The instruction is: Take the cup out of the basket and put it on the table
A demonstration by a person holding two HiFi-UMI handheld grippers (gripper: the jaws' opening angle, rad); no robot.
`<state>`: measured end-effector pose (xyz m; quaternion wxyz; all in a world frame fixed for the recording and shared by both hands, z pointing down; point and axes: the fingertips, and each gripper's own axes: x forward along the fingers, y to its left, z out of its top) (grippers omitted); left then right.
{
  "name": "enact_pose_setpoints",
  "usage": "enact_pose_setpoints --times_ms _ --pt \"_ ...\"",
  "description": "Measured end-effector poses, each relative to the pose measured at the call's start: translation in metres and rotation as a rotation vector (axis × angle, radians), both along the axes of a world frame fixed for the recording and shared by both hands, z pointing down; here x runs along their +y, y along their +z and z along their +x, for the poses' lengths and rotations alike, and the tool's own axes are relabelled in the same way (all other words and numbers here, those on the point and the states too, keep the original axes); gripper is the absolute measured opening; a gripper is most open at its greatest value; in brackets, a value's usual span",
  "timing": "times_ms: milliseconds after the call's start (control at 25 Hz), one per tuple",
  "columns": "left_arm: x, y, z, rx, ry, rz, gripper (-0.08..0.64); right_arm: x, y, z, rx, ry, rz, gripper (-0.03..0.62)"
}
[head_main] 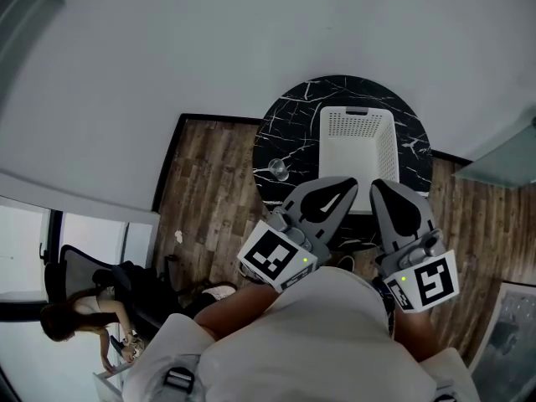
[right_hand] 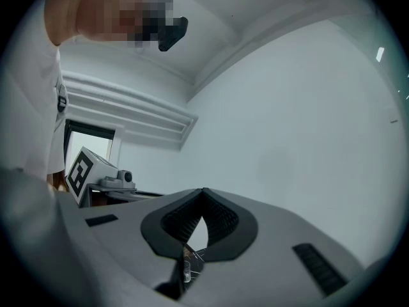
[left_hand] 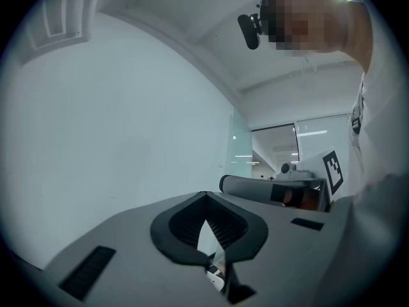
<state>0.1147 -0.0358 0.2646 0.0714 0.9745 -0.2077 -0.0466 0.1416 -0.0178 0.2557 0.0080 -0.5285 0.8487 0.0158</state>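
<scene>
Cup (head_main: 278, 170) of clear glass upright on round black marble table (head_main: 293, 115), outside white basket (head_main: 358, 124), near its left wall without touching, ahead of and off to the left of left gripper (head_main: 345, 186) fingertips, well apart from them. Basket with perforated walls straight ahead of both sets of fingertips, its near edge hidden behind them in head view. Left gripper held low and close to the body, fingers (left_hand: 140, 261) closed tip to tip in left gripper view, nothing between ribbed black pads, just a thin sliver of light in the hollow below the tips. Right gripper (head_main: 383, 188) just beside the left one, fingers (right_hand: 287, 235) likewise pressed together at the tips in right gripper view, clamped on nothing. Through the slit under the right pads, small clear shape (right_hand: 186, 271), possibly the cup, too tiny to be sure. Markings readable as coded black-and-white squares only: one marker cube (head_main: 275, 258) behind the left fingers, a second marker cube (head_main: 425, 281) behind the right fingers. Dark wood floor (head_main: 209, 199) below and left of the left fingers. Person (head_main: 84, 321) far back to the left, bent over something small.
</scene>
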Motion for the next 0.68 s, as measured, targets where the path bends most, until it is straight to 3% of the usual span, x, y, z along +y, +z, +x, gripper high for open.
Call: enact_pose_setpoints --times_ms 680 --pt "-0.0049 -0.0015 -0.0018 -0.007 -0.008 -0.003 0.005 -0.0049 -0.0052 -0.0023 0.01 0.016 0.009 0.005"
